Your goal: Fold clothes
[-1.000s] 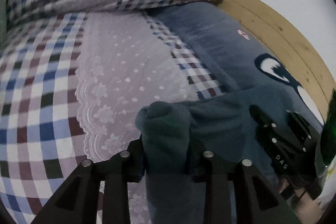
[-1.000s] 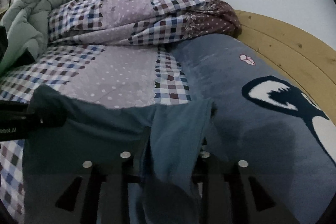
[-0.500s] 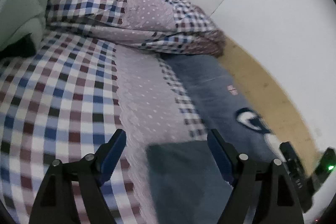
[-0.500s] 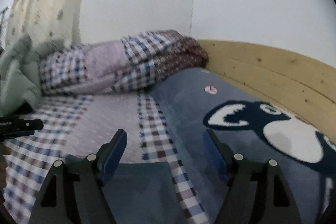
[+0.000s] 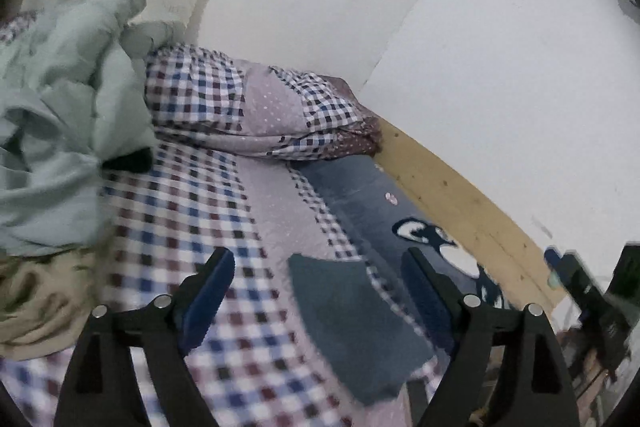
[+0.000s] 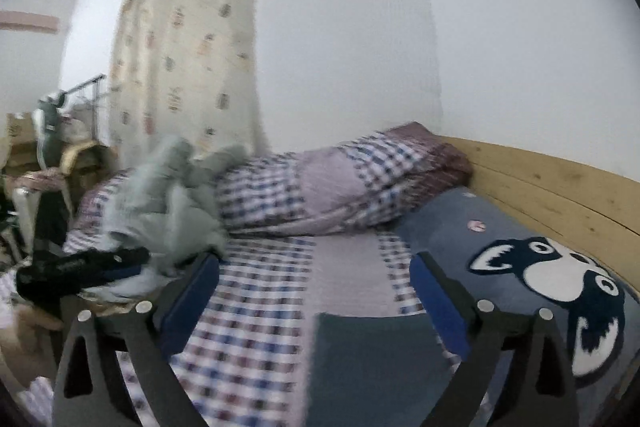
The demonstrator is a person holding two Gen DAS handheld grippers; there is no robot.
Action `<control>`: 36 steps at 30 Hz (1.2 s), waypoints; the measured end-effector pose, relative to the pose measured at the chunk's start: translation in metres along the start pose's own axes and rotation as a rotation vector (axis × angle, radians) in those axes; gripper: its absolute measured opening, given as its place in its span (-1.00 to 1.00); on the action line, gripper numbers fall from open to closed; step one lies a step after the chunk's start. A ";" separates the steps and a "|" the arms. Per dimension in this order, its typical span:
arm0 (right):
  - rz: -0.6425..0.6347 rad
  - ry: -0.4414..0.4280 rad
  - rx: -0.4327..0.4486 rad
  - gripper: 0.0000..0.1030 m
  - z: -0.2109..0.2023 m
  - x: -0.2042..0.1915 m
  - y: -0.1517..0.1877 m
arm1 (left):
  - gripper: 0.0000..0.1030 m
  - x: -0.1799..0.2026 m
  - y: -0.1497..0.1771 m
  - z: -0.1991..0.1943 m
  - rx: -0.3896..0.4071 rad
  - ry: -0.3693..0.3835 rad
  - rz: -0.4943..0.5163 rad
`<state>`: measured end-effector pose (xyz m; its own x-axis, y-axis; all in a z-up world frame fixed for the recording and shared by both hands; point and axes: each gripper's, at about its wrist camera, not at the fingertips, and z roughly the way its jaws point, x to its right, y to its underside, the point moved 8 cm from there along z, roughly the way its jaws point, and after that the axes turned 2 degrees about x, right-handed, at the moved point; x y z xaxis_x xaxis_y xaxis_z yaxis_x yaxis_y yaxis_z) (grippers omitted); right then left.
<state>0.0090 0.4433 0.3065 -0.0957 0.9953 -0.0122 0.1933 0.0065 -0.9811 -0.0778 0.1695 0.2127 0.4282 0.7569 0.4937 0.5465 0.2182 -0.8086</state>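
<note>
A dark blue-grey folded garment (image 5: 356, 323) lies flat on the checked bedsheet (image 5: 192, 211), and shows as a folded garment (image 6: 372, 359) low in the right wrist view too. My left gripper (image 5: 316, 279) is open above its near end, with nothing between the blue pads. My right gripper (image 6: 316, 287) is also open and lifted over the garment's far edge, touching nothing. The other gripper's black body (image 6: 80, 267) shows at the left of the right wrist view.
A pale green heap of clothes (image 5: 60, 131) lies at the left of the bed. A rolled checked quilt (image 5: 256, 111) sits at the head, with a blue cartoon-dog blanket (image 6: 552, 267) beside a wooden bed frame (image 5: 472, 203). A curtain (image 6: 184, 55) and clutter stand beyond.
Both grippers were shut on the blue garment a second ago. They opened, let it drop flat, and have risen and drawn back, with the left swinging towards the green heap.
</note>
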 end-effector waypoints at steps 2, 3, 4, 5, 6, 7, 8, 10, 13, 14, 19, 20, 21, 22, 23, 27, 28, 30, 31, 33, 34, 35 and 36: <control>0.004 -0.027 0.026 0.96 -0.024 -0.028 -0.007 | 0.74 0.000 0.003 -0.032 0.007 -0.019 0.028; 0.009 -0.045 0.040 0.98 -0.034 -0.040 -0.009 | 0.74 -0.001 0.005 -0.045 0.011 -0.027 0.040; 0.014 -0.063 0.054 0.99 -0.044 -0.053 -0.011 | 0.74 -0.003 0.007 -0.058 0.017 -0.037 0.054; 0.019 -0.080 0.069 0.99 -0.054 -0.065 -0.013 | 0.74 -0.007 0.010 -0.071 0.021 -0.051 0.071; 0.029 -0.091 0.078 0.99 -0.062 -0.078 -0.013 | 0.74 -0.010 0.012 -0.081 0.025 -0.064 0.085; 0.039 -0.102 0.088 0.99 -0.069 -0.091 -0.013 | 0.74 -0.015 0.014 -0.092 0.033 -0.078 0.098; 0.048 -0.106 0.089 0.99 -0.072 -0.101 -0.012 | 0.74 -0.020 0.017 -0.105 0.046 -0.095 0.109; 0.058 -0.114 0.085 0.99 -0.072 -0.122 -0.006 | 0.74 -0.036 0.022 -0.127 0.079 -0.136 0.119; 0.062 -0.127 0.071 0.99 -0.064 -0.153 0.004 | 0.74 -0.061 0.030 -0.156 0.138 -0.222 0.134; 0.059 -0.127 0.057 0.99 -0.057 -0.163 0.011 | 0.74 -0.069 0.034 -0.163 0.147 -0.245 0.136; 0.070 -0.178 -0.031 0.99 -0.018 -0.215 0.054 | 0.74 -0.111 0.053 -0.171 0.147 -0.361 0.139; 0.062 -0.182 -0.049 0.99 -0.009 -0.224 0.064 | 0.74 -0.120 0.057 -0.167 0.139 -0.396 0.142; 0.054 -0.186 -0.068 0.99 0.000 -0.233 0.074 | 0.74 -0.128 0.061 -0.163 0.129 -0.421 0.142; 0.046 -0.180 -0.089 0.99 0.009 -0.237 0.084 | 0.74 -0.135 0.065 -0.158 0.119 -0.435 0.140; 0.038 -0.174 -0.111 0.99 0.018 -0.242 0.095 | 0.74 -0.141 0.069 -0.153 0.109 -0.450 0.138; 0.020 -0.146 -0.192 0.99 0.053 -0.254 0.139 | 0.74 -0.165 0.092 -0.132 0.049 -0.492 0.146; 0.030 -0.133 -0.211 0.99 0.059 -0.251 0.150 | 0.74 -0.169 0.099 -0.127 0.037 -0.499 0.147; 0.046 -0.107 -0.236 0.99 0.070 -0.243 0.170 | 0.74 -0.177 0.108 -0.118 0.018 -0.509 0.138; 0.052 -0.094 -0.243 0.99 0.075 -0.240 0.178 | 0.74 -0.181 0.113 -0.113 0.010 -0.514 0.132; 0.065 -0.073 -0.251 0.99 0.080 -0.231 0.193 | 0.74 -0.185 0.118 -0.104 -0.007 -0.522 0.128; 0.071 -0.071 -0.260 0.99 0.083 -0.229 0.200 | 0.74 -0.186 0.119 -0.099 -0.013 -0.522 0.131; 0.074 -0.069 -0.270 0.99 0.086 -0.225 0.206 | 0.74 -0.185 0.120 -0.096 -0.017 -0.518 0.136; 0.072 -0.065 -0.276 0.99 0.087 -0.222 0.213 | 0.74 -0.185 0.121 -0.093 -0.021 -0.520 0.145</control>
<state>-0.0136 0.2151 0.0836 -0.1327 0.9860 -0.1008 0.4593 -0.0289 -0.8878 -0.0244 -0.0016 0.0530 0.0902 0.9846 0.1495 0.5245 0.0806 -0.8476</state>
